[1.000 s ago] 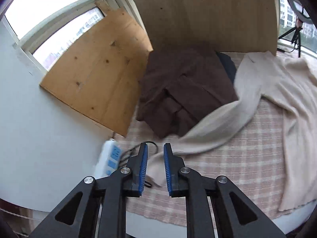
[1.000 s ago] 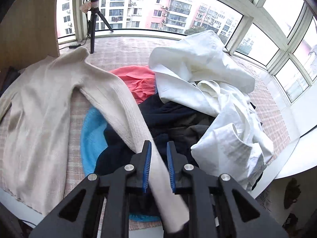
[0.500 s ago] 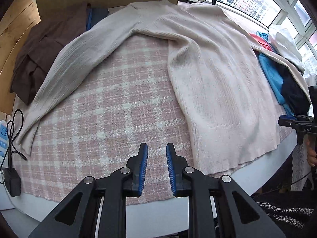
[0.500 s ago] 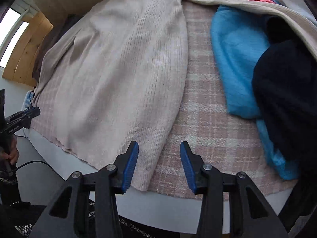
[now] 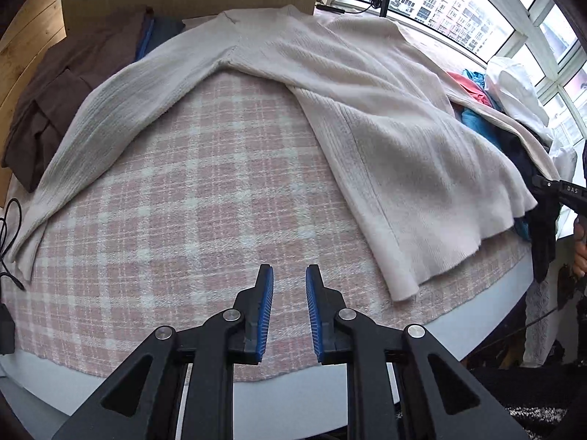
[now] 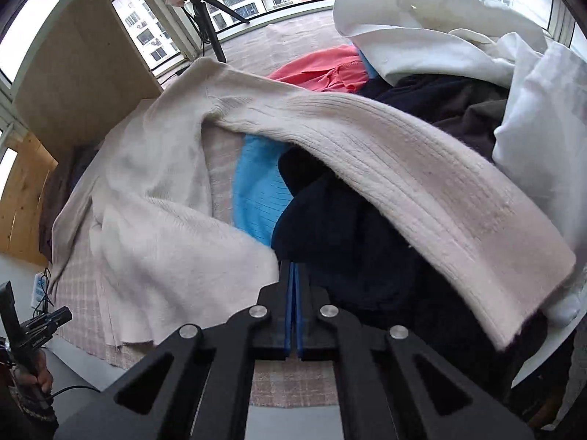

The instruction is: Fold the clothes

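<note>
A cream knit sweater [image 5: 385,128] lies spread on the pink plaid cloth [image 5: 183,201]. Its left sleeve [image 5: 110,110] stretches toward the table's left edge. The other sleeve [image 6: 422,168] drapes over a heap of clothes. My left gripper [image 5: 290,278] is open above bare plaid near the front edge, with nothing between its fingers. My right gripper [image 6: 293,275] is shut at the right corner of the sweater's [image 6: 165,220] hem, which is pulled up off the table there. In the left wrist view its body [image 5: 561,190] shows by that raised corner.
A folded brown garment [image 5: 55,99] sits at the back left. At the right lies a heap with a blue piece [image 6: 256,190], dark navy cloth [image 6: 348,238], a coral piece [image 6: 323,69] and a white shirt [image 6: 440,36]. A power strip [image 6: 38,286] hangs off the left edge.
My right gripper went from open to shut at the hem's right corner, and that corner has risen. My left gripper has shifted a little over the plaid and stays open.
</note>
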Demonstrator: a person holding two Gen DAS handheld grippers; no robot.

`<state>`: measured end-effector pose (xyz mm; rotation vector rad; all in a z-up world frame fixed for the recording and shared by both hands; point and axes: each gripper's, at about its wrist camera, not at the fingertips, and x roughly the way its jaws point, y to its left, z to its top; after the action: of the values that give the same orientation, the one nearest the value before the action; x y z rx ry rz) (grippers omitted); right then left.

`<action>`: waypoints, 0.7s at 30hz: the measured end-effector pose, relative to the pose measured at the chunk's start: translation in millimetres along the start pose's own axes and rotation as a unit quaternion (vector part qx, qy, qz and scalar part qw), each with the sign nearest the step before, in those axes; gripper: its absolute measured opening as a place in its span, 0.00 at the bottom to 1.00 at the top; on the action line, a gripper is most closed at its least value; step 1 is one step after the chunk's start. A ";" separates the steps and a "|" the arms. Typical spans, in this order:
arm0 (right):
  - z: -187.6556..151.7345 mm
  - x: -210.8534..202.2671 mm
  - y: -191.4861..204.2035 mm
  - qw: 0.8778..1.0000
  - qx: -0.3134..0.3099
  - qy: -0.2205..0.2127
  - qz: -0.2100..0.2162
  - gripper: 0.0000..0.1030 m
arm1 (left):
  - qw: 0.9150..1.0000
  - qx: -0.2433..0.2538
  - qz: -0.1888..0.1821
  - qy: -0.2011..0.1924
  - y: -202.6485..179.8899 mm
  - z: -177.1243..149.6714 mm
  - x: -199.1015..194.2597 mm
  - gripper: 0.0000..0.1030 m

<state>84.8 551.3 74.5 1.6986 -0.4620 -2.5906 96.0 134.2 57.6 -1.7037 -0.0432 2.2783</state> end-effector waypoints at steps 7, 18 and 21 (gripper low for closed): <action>6.0 8.0 -1.0 0.999 -0.036 0.024 0.018 0.01 | 0.998 -0.031 -0.053 0.022 -38.7 9.3 27.8 0.34; 3.9 5.7 -13.5 0.997 -0.054 0.040 0.045 0.02 | 0.999 0.019 0.025 0.031 -109.1 11.5 54.0 0.32; 2.3 3.6 -12.3 0.996 -0.063 0.039 0.051 0.02 | 0.998 0.026 0.050 0.042 -112.9 11.4 64.5 0.23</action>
<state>83.1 563.0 69.0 1.6809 -0.3637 -2.4181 93.2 260.0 23.2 -1.8101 0.1193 2.2538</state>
